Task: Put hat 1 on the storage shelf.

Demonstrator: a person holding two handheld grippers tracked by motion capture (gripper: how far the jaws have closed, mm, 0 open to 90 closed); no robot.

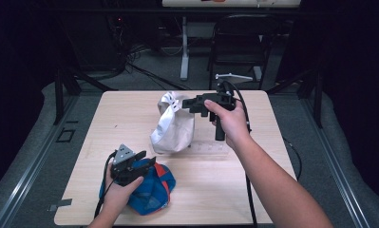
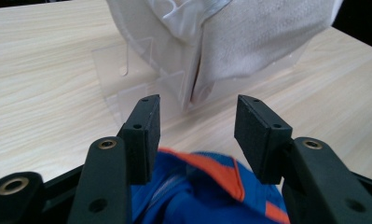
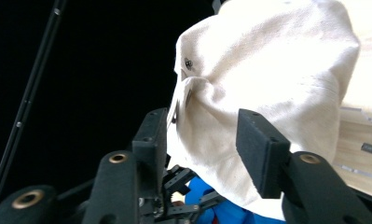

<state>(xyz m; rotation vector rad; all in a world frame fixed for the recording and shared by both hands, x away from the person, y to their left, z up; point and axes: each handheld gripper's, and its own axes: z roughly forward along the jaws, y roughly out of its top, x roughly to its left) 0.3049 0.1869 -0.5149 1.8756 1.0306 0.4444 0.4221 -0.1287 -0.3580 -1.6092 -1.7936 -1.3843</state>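
Note:
A white cloth bag stands bunched up in the middle of the table, resting on a clear plastic sheet. A blue and orange cloth lies crumpled at the front left. My left gripper hovers just over that cloth, open; in the left gripper view the blue and orange cloth lies below the spread jaws of the left gripper, with the white bag ahead. My right gripper is held at the bag's upper edge, open. In the right gripper view the right gripper faces the white bag.
The light wooden table has bare room on its left and right sides. A dark folding chair and a white table leg stand on the floor behind it. Black cables trail from both grippers.

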